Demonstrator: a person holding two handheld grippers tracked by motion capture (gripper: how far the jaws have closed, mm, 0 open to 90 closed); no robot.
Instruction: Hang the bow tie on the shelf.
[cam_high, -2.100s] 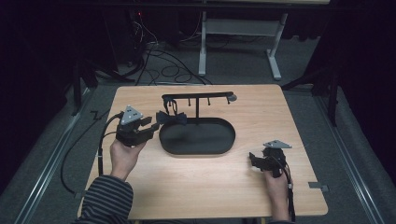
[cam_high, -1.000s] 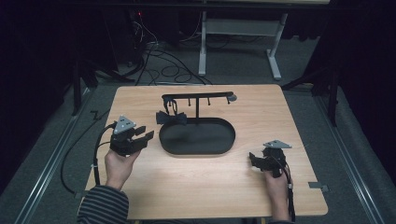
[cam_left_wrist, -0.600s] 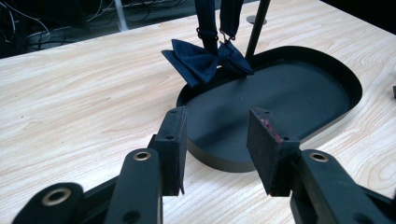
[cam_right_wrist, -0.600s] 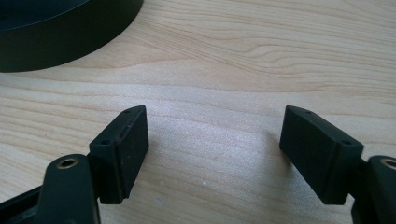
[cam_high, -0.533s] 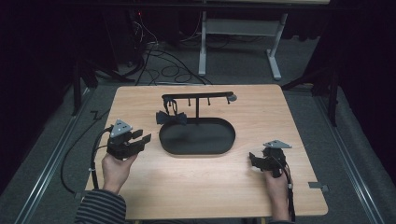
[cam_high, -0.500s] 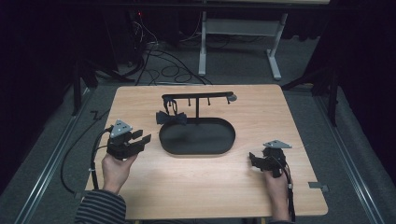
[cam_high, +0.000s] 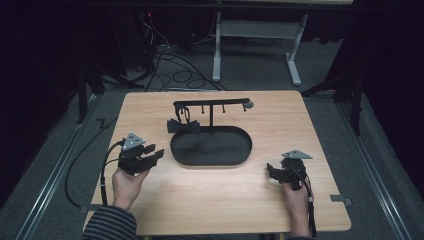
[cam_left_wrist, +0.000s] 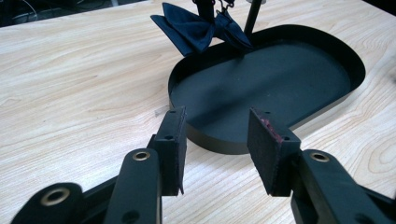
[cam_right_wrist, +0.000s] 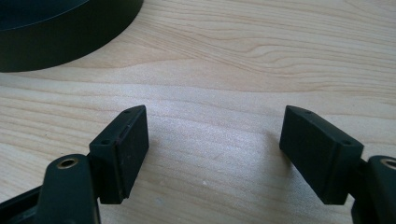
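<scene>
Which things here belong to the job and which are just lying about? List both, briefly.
Likely the job (none stated, so a guess):
- bow tie, hanging at the rack's end
- rack with hooks
- black oval tray
- left gripper, right gripper, both open and empty

Lying about:
- floor cables
- metal frame behind the table

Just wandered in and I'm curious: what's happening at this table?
A person holds a two-jaw claw in each hand over a wooden table. The left claw and right claw are both open and empty. Between them sits a black oval tray with a rack, from which a dark bow tie hangs.
</scene>
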